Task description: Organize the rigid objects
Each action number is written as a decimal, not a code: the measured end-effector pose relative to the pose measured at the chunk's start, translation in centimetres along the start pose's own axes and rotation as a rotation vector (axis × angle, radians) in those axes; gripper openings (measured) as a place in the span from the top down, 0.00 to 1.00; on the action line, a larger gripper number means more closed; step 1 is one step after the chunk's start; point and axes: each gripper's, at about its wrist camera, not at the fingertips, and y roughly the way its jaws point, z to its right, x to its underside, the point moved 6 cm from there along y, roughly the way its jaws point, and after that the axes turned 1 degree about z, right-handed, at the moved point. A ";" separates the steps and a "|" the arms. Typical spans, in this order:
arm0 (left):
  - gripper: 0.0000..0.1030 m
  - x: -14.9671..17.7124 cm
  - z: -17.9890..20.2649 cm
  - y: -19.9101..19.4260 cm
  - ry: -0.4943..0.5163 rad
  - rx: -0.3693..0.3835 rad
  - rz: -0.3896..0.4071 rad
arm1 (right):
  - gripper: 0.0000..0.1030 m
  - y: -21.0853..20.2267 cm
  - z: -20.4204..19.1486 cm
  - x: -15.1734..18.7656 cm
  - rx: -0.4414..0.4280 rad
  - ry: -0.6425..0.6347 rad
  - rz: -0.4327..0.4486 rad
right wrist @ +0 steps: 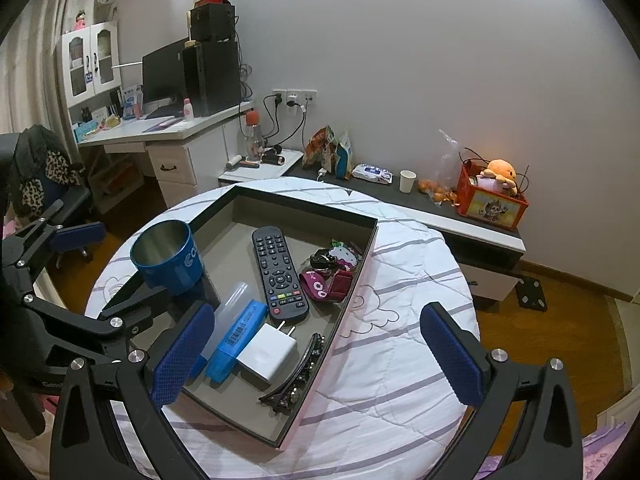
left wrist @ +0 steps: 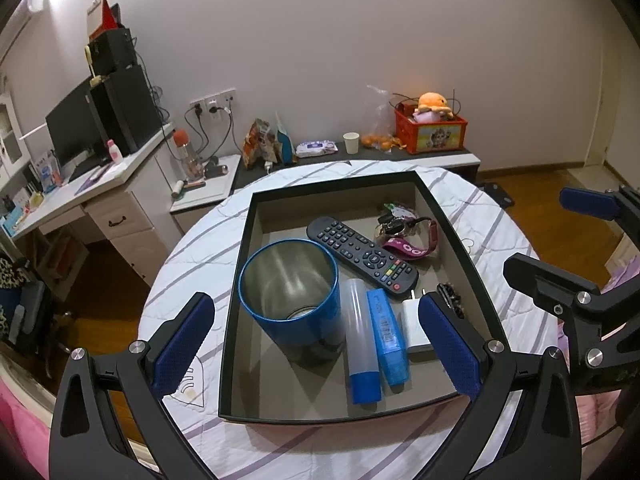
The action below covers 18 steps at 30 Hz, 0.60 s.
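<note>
both pairs of blue-padded fingers stand wide apart with nothing between them: the left gripper [left wrist: 316,344] hangs over the near edge of the black tray [left wrist: 236,276], the right gripper [right wrist: 316,354] over the tray's near right corner.

everything rigid seems to be in the tray already. the blue cup [left wrist: 290,292] stands upright by the left wall, steel inside showing. beside it lie the clear tube with a blue cap [left wrist: 360,344], the blue case [left wrist: 386,340] and the white charger [left wrist: 414,328], packed side by side toward the near edge. the remote [left wrist: 362,258] lies diagonally across the middle, the keys with a maroon strap [left wrist: 404,232] sit in the far right corner, and a black hair clip [right wrist: 296,372] lies along the right wall.

to my eye the sorting looks close to done. the risk now is the cup: tall and near the left fingers, a careless sweep could tip it onto the tube. the tray also sits on a soft quilted tablecloth [right wrist: 400,320], so a nudge at its edge could slide it.
</note>
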 end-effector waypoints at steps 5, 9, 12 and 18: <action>0.00 -0.1 0.2 -0.8 -0.009 -0.008 0.023 | 0.00 -0.8 0.2 -0.2 0.011 0.001 0.026; 0.00 -0.5 0.3 -2.1 -0.007 -0.029 0.058 | 0.00 -2.2 -0.2 -0.5 0.013 -0.013 0.072; 0.00 -0.7 0.1 -3.4 -0.012 -0.051 0.097 | 0.00 -3.3 -0.5 -0.8 0.010 -0.015 0.106; 0.00 -1.1 -0.8 -6.7 -0.041 -0.069 0.188 | 0.00 -6.4 -1.6 -1.1 0.041 -0.010 0.205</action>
